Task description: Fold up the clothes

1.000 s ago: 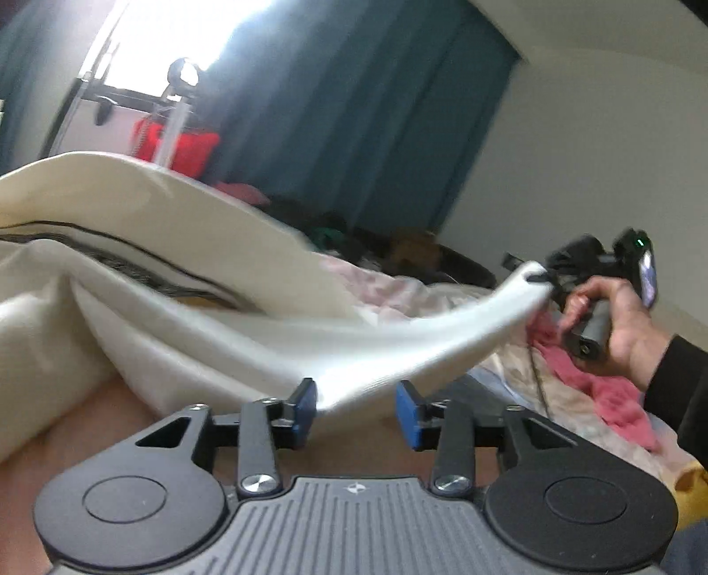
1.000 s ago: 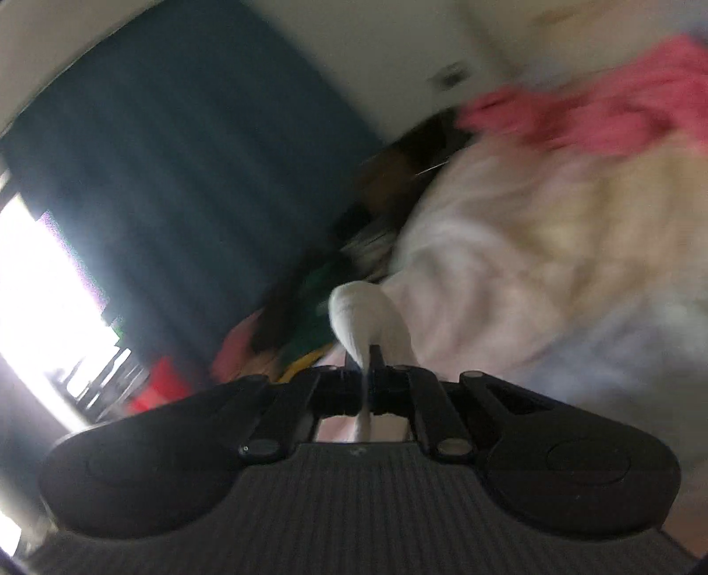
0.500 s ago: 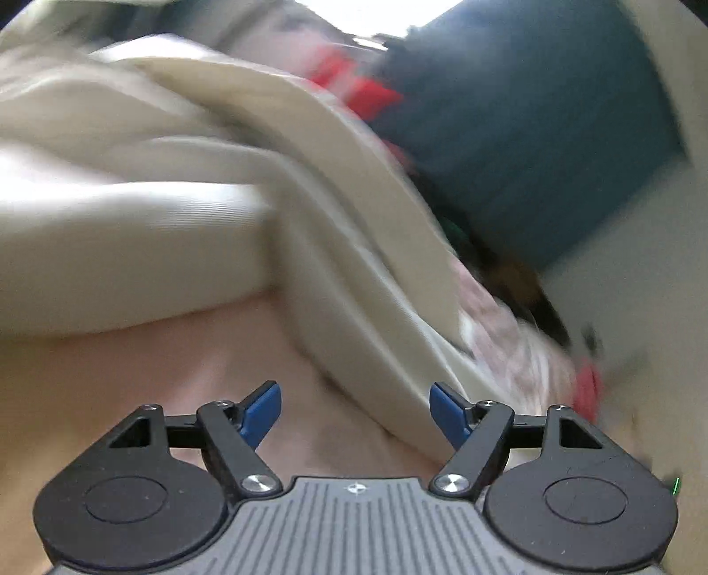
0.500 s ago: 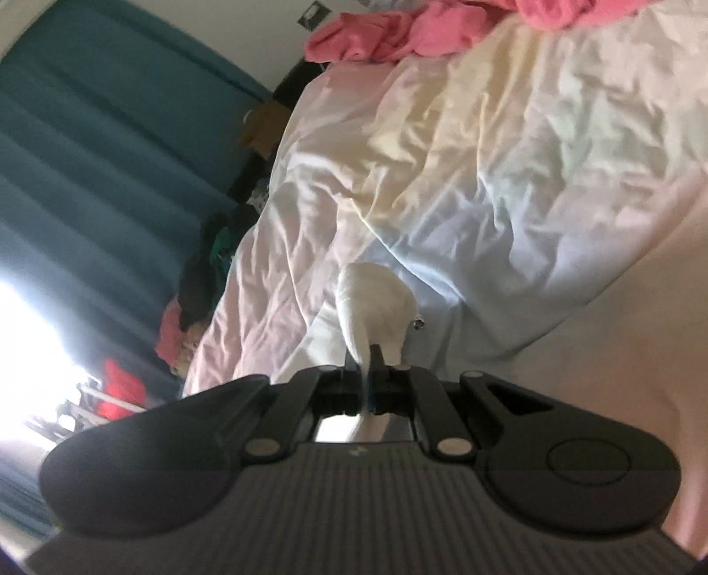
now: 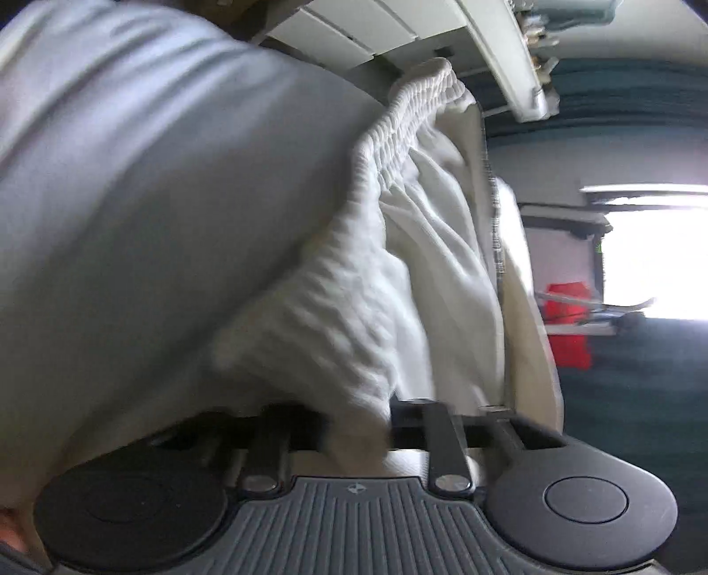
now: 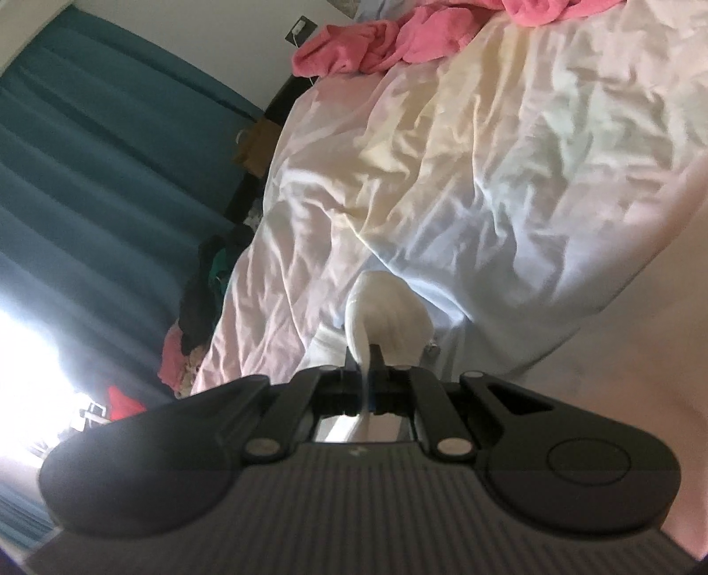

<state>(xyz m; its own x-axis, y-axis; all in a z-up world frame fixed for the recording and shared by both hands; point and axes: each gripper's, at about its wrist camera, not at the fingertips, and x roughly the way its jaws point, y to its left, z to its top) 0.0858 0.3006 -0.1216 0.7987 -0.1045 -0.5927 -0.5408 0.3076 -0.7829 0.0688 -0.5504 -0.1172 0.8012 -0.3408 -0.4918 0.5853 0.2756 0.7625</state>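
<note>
A cream-white garment with a ribbed elastic waistband (image 5: 398, 132) and a thin dark stripe hangs in front of my left gripper (image 5: 358, 424). The waistband end drapes down between the left fingers, which look closed on it; the fingertips are hidden by cloth and blur. My right gripper (image 6: 365, 380) is shut on a white fold of the same garment (image 6: 385, 309), which bulges just past its fingertips, above the bed.
A rumpled pale pink and cream bedsheet (image 6: 486, 177) fills the right wrist view. Pink clothes (image 6: 398, 35) lie at its far end, dark clothes (image 6: 208, 287) at its edge by teal curtains (image 6: 110, 177). A bright window (image 5: 655, 256) and red item (image 5: 568, 327) show.
My left gripper was open and apart from the cloth half a second ago; now it has swung round and the waistband sits between its fingers. The right gripper holds its fold as before.
</note>
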